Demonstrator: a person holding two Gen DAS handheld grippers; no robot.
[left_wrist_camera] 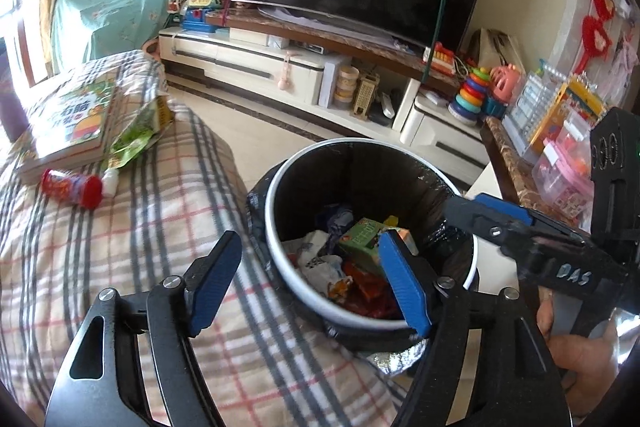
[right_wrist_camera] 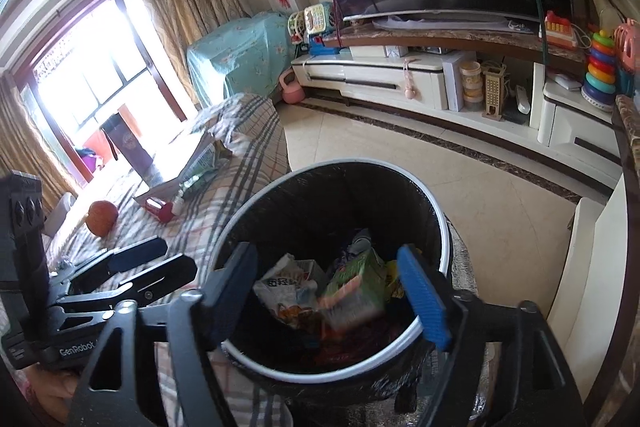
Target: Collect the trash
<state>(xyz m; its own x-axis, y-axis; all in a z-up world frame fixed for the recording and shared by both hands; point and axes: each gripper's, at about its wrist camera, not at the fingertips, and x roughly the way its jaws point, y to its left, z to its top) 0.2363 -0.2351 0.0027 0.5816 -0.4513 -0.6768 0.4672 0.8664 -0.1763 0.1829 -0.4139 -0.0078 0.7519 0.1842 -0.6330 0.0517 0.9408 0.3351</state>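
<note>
left wrist: red tube (left_wrist_camera: 72, 188) | right wrist: orange ball (right_wrist_camera: 102, 218) (both on blanket)

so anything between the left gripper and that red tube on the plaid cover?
Nothing visible. The left gripper is open and empty near the bin; the red tube lies on bare plaid cover, up and left in its view. A white-capped green pouch and a book lie beside and beyond it.

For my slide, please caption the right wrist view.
Open right gripper above lined trash bin, green carton inside.
</note>
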